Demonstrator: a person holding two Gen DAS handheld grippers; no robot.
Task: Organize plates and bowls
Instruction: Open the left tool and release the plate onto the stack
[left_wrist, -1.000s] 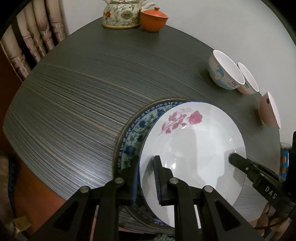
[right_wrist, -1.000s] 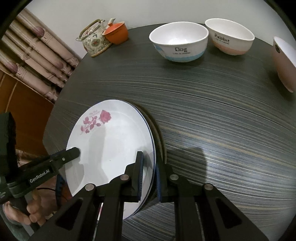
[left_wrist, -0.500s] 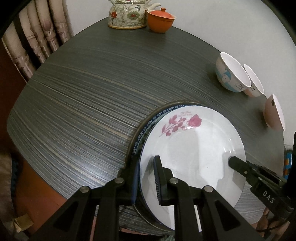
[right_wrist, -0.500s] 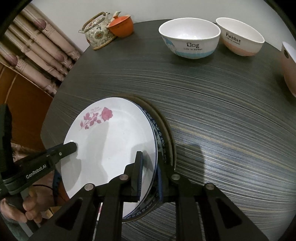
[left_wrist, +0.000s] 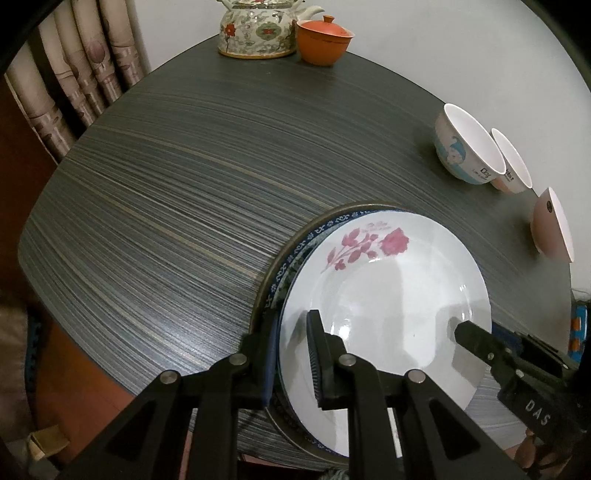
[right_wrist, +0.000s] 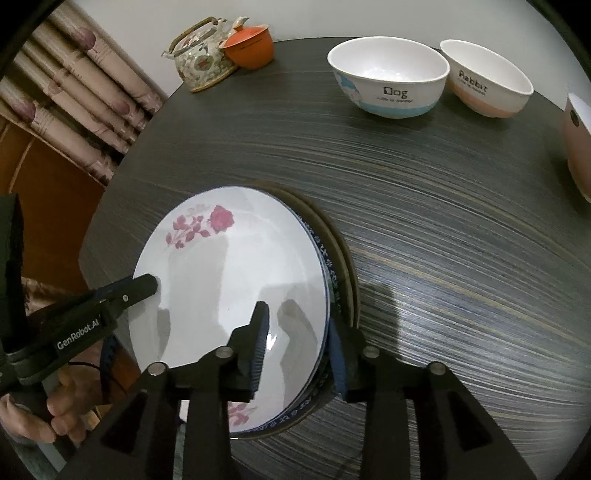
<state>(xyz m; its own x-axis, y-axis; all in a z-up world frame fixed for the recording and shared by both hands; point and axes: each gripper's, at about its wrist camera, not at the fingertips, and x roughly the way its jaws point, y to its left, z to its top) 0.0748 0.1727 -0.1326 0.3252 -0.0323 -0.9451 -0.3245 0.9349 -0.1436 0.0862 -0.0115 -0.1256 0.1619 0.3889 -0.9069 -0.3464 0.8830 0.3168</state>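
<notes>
Both grippers straddle the plate stack's near rim, fingers apart. The left gripper has one finger inside the rose plate and one outside the stack's left edge; the right gripper mirrors it on the right edge. The stack sits at the near edge of the table. Three bowls stand well apart, far right, nearer the right gripper.
</notes>
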